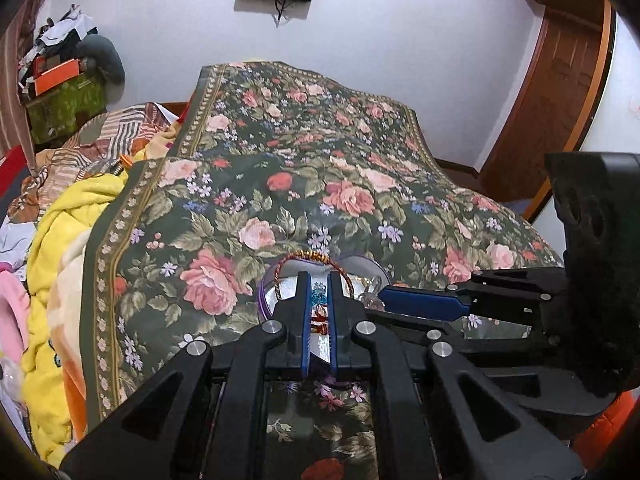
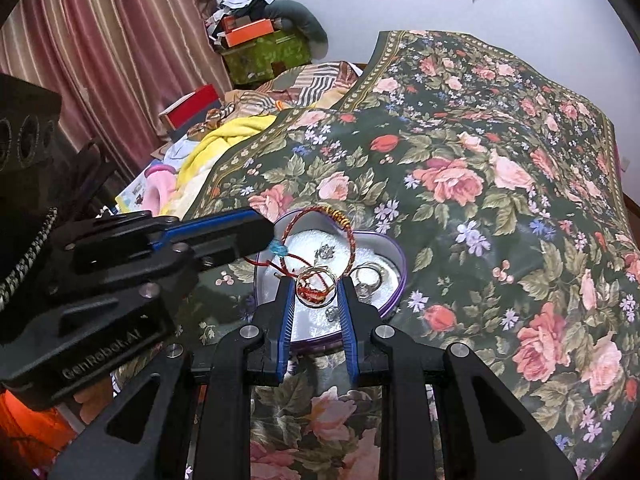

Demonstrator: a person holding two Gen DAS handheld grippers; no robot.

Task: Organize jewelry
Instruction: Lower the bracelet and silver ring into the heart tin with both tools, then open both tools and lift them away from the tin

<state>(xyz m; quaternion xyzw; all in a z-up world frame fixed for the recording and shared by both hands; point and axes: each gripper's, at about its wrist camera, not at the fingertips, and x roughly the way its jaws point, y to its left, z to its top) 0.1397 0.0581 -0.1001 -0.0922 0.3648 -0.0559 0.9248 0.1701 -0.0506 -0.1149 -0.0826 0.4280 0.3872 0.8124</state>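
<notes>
A heart-shaped purple-rimmed box [image 2: 394,280] with white lining lies on the floral bedspread. It holds silver rings [image 2: 368,276] and a small silver piece [image 2: 325,252]. My left gripper [image 1: 319,280] is shut on a red-and-gold thread bracelet [image 1: 316,258] with a turquoise bead [image 2: 279,249], held over the box. Its loop [image 2: 344,226] arches above the box. My right gripper [image 2: 317,284] is shut on a gold ring [image 2: 316,285] wrapped in red thread, just above the lining. In the left wrist view, the right gripper's fingers [image 1: 420,302] reach in from the right.
The floral bedspread [image 2: 480,168] covers the bed. Yellow and striped blankets [image 1: 68,208] pile at the left. Boxes and clutter [image 2: 260,52] stand by the pink curtain [image 2: 100,48]. A wooden door [image 1: 560,92] is at the right.
</notes>
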